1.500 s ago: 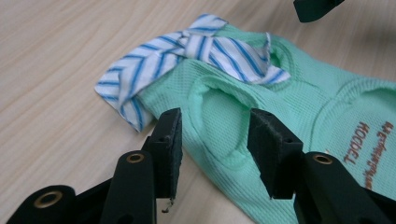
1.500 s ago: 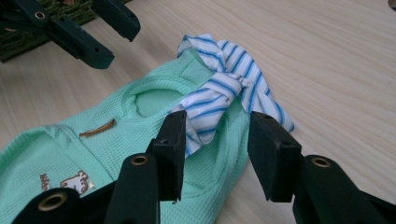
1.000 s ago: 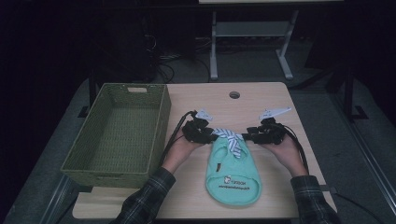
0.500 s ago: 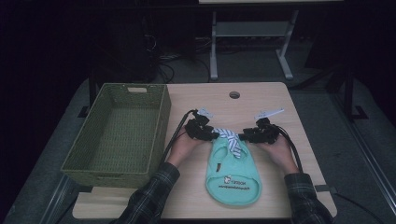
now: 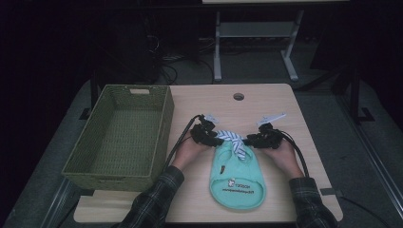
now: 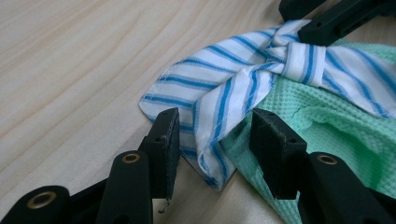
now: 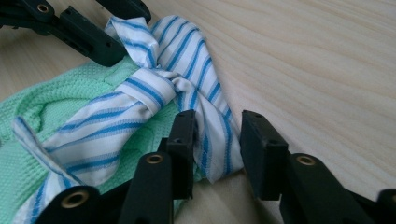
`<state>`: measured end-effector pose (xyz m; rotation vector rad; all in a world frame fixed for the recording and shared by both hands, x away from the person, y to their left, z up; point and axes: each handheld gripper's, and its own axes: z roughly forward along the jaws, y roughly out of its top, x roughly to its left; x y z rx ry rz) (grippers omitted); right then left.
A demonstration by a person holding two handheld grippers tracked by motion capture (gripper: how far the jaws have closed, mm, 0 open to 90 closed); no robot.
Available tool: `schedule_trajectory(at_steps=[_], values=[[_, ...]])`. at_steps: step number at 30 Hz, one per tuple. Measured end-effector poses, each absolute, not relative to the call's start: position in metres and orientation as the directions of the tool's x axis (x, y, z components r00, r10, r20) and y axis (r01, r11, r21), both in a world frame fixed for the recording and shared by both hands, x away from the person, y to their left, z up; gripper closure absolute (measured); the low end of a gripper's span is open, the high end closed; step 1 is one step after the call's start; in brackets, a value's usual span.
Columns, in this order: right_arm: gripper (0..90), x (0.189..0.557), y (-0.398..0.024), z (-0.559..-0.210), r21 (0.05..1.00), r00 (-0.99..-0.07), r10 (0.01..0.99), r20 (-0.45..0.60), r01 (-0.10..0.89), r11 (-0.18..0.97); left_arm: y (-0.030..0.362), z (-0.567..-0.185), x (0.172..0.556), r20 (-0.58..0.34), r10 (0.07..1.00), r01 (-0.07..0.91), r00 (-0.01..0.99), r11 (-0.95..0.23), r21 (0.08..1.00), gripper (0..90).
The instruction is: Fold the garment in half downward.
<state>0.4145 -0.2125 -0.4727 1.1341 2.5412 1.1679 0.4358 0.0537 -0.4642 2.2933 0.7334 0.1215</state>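
High view shows your left gripper (image 5: 219, 140) and right gripper (image 5: 246, 140) at the striped bow (image 5: 233, 138) on the green bib (image 5: 237, 175). Your left jaws have just been opening, spread around one bow end without pinching. Your right jaws have just been closing, not yet pressing the other end.

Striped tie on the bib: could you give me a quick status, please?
Left gripper opening, right gripper closing, each astride the striped tie. Green bib flat on table. Nothing obstructing.

Overhead forward-down view; two close opposing views sharing striped bow (image 6: 243, 79).
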Motion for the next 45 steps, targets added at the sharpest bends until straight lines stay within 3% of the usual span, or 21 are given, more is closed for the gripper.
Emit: schedule_trajectory(at_steps=[4, 14, 21, 33, 45], values=[[75.3, 0.413, -0.213, -0.473, 0.698, -0.714, 0.677, 0.182, 0.578, 0.423, 0.054, -0.464, 0.436, -0.106, 0.531, 0.46, 0.841, -0.598, 0.656, 55.9], [83.1, 0.409, -0.209, -0.472, 0.695, -0.713, 0.685, 0.151, 0.569, 0.439, 0.052, -0.462, 0.433, -0.108, 0.517, 0.456, 0.849, -0.615, 0.644, 81.8], [83.5, 0.408, -0.211, -0.468, 0.715, -0.72, 0.68, 0.138, 0.547, 0.434, 0.056, -0.451, 0.43, -0.117, 0.534, 0.457, 0.837, -0.566, 0.687, 83.5], [83.8, 0.401, -0.21, -0.435, 0.799, -0.721, 0.69, 0.064, 0.451, 0.397, 0.066, -0.42, 0.42, -0.055, 0.553, 0.387, 0.832, -0.505, 0.772, 84.3], [83.7, 0.4, -0.204, -0.405, 0.825, -0.718, 0.695, -0.027, 0.377, 0.422, 0.067, -0.391, 0.412, 0.033, 0.556, 0.3, 0.83, -0.497, 0.815, 84.3]])
